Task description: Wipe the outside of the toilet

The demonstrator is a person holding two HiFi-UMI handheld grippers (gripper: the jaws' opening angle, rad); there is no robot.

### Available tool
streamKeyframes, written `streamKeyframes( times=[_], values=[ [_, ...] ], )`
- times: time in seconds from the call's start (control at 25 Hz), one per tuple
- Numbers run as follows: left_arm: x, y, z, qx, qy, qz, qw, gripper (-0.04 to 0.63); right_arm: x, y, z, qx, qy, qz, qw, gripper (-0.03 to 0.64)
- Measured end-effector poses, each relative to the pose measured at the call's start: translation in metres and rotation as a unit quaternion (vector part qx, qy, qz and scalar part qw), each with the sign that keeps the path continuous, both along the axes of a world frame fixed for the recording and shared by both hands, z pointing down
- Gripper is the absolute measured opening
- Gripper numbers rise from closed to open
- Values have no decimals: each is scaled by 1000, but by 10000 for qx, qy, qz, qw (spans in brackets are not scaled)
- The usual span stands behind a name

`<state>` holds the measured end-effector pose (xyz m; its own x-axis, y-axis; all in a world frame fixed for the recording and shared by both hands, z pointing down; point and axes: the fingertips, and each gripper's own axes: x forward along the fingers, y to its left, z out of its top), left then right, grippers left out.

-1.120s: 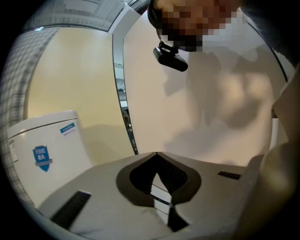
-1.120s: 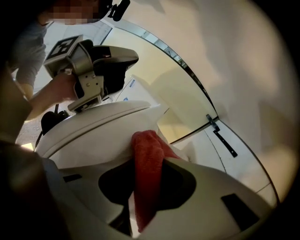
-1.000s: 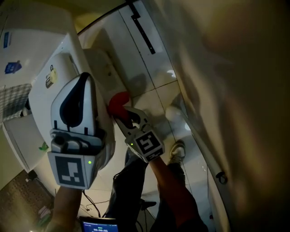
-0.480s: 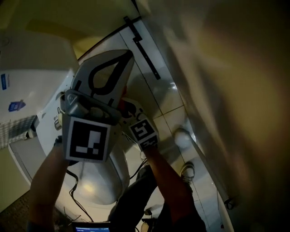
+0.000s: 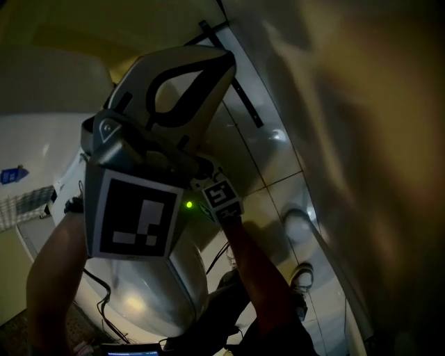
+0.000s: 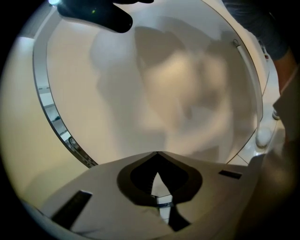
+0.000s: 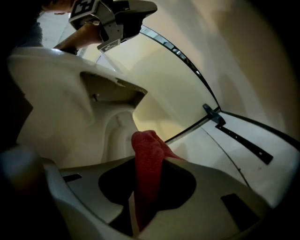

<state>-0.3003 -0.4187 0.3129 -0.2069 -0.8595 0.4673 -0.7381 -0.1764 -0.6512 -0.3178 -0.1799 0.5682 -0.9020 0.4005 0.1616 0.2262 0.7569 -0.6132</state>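
Note:
The white toilet (image 5: pixel 149 295) fills the left of the head view, and its curved underside (image 7: pixel 70 112) stands close ahead in the right gripper view. My right gripper (image 7: pixel 150 157) is shut on a red cloth (image 7: pixel 146 176), whose bunched end pokes out just short of the toilet's side; contact is not visible. In the head view only that gripper's marker cube (image 5: pixel 221 198) shows. My left gripper (image 5: pixel 224 61) is raised close to the camera, shut and holding nothing, and it hides the cloth. It (image 6: pixel 157 154) faces a blurred pale wall, and it (image 7: pixel 138 10) also shows above the toilet.
A glass partition with a black rail (image 7: pixel 178 51) and black hinge (image 7: pixel 214 114) runs along the tiled floor to the right. The person's shoe (image 5: pixel 302 278) stands on the floor tiles beside the toilet base. Cables (image 5: pixel 104 306) hang at the lower left.
My left gripper has risen and swung right, close to the camera, and now covers the red cloth and the right gripper's jaws. The right gripper has shifted slightly along the toilet's side.

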Motion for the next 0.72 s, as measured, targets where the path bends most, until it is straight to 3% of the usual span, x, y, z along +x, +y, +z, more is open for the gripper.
streamKeyframes(
  times=[0.16, 0.44, 0.6, 0.72],
  values=[
    [15, 9, -13, 198, -27, -231, 9995, 11, 66, 16, 16, 58, 354, -207, 9991, 91],
    [64, 43, -33, 502, 244, -978, 9936, 11, 180, 23, -13, 68, 676, -371, 9970, 91],
    [96, 65, -42, 662, 511, -1465, 9857, 12, 219, 14, -54, 57, 579, -279, 9979, 91],
    [113, 76, -46, 548, 564, -1664, 9829, 12, 232, 9, -85, 72, 466, -258, 9986, 91]
  ],
)
